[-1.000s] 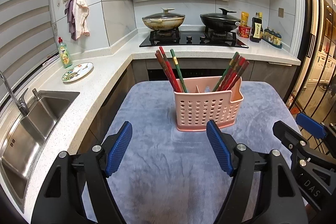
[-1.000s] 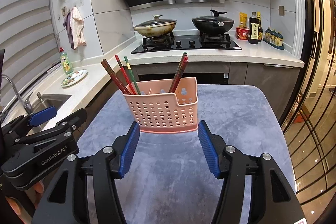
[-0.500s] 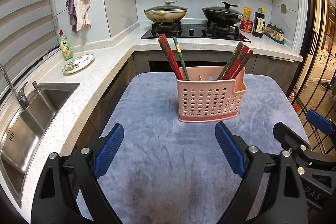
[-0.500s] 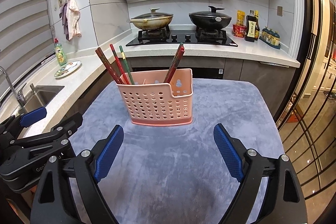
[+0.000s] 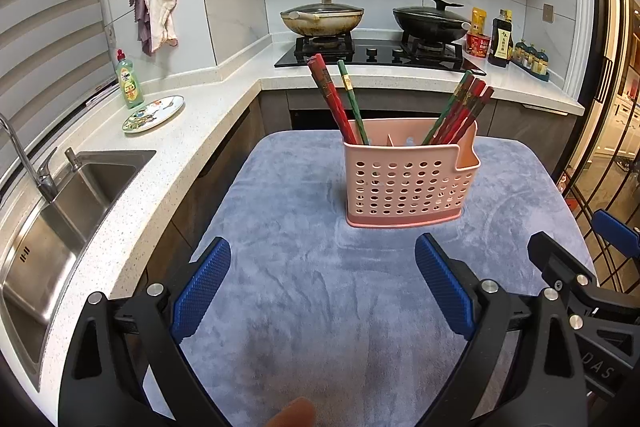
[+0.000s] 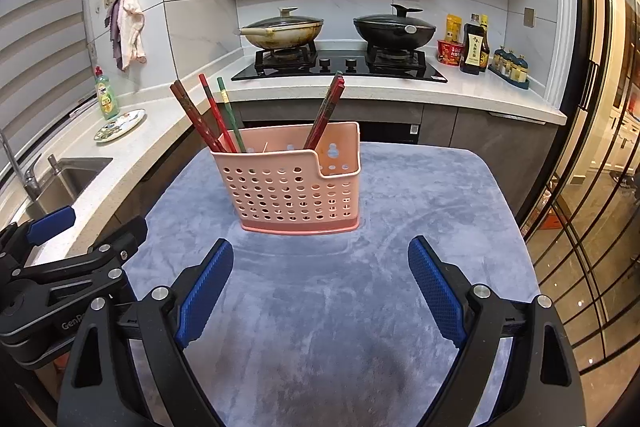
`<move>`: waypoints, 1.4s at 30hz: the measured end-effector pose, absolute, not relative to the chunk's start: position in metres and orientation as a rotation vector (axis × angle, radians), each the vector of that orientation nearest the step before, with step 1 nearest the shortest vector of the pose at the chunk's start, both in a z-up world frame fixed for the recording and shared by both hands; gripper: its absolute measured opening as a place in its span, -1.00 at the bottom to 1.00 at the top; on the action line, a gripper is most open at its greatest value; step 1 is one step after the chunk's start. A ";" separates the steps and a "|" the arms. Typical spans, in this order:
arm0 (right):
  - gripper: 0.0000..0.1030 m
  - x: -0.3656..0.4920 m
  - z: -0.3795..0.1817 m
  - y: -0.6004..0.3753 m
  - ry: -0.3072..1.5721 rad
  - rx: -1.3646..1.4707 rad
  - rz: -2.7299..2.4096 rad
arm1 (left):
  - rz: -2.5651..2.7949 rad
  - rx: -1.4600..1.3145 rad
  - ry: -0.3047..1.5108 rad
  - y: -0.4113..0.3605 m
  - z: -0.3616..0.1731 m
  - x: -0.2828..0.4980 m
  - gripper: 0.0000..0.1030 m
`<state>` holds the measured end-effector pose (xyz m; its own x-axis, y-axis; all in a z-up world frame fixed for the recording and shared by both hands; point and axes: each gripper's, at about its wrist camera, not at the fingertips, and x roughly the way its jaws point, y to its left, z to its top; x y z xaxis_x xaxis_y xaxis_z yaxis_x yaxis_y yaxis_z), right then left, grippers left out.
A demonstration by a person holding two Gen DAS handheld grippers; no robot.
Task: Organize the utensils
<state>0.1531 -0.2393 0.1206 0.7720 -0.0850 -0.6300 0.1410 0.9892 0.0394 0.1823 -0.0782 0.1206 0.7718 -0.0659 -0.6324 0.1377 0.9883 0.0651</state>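
On plush grey cloth, perforated pink plastic caddy.

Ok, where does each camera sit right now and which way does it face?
Left wrist: sits on the left gripper, looking down-forward at the pink perforated plastic utensil holder; its jaws are opening, nothing between them; right gripper at right edge.
Right wrist: sits on the right gripper, same aim, open and empty; left gripper at left edge.
Shared: holder with red and green chopsticks, grey-blue plush mat, stove behind.
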 end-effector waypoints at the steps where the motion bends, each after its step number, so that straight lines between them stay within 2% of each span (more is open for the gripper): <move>1: 0.66 0.154 0.120 -0.240 0.679 0.086 -0.123 | -0.111 0.111 0.679 -0.079 0.121 0.182 0.73; 42: 0.66 0.163 0.111 -0.243 0.700 0.072 -0.149 | -0.086 0.120 0.717 -0.076 0.112 0.194 0.74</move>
